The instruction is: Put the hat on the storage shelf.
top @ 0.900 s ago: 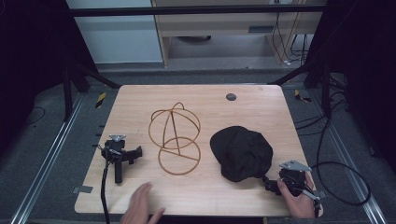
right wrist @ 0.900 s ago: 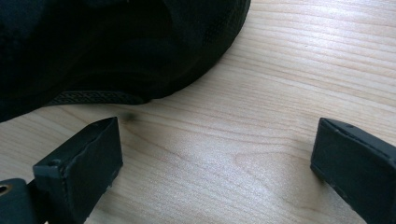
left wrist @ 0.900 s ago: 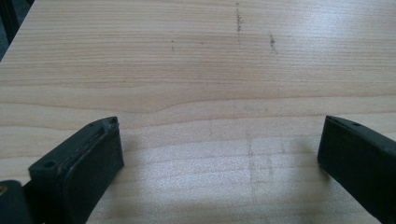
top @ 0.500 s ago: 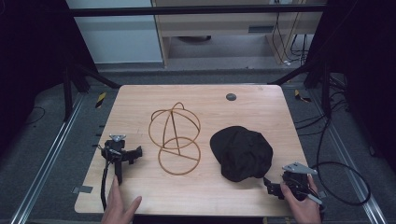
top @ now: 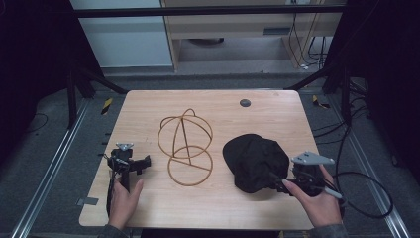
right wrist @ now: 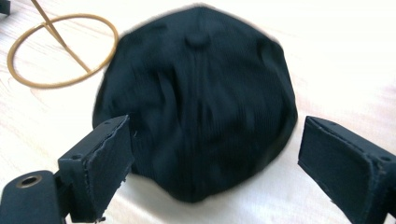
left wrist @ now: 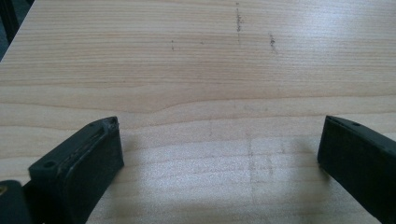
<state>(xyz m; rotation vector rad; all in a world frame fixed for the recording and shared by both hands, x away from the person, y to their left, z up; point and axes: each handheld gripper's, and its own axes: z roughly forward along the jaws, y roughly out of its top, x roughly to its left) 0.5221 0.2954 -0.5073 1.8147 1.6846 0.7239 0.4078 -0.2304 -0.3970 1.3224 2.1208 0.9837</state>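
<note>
A light wooden table (top: 218, 106) is carrying three items. A black fabric cap with a crown button (top: 255, 162) is lying on the right half of the tabletop, just beside a wire hat stand of golden-brown metal, a dome of hoops on a ring base (top: 185, 147), which is standing upright near the centre.

The right gripper (top: 277, 179), a black two-jaw tool topped by a grey three-cornered plate, is being held in the person's right hand (top: 319, 201) at the near right edge and is pointing at the cap. In the right gripper view the right gripper (right wrist: 212, 154) is showing its jaws spread wide, one on each side of the cap's (right wrist: 196, 98) near edge, with the pads not pressing on the fabric; the stand's ring base (right wrist: 63, 49) is lying beyond, at upper left.

The left gripper (top: 143, 162) is lying on the table at the left, the person's left hand (top: 125, 198) resting at its handle. In the left gripper view the left gripper (left wrist: 219, 144) is likewise gaping wide over bare wood (left wrist: 201, 70).

A small dark round disc (top: 244, 103) is sitting near the far edge.
</note>
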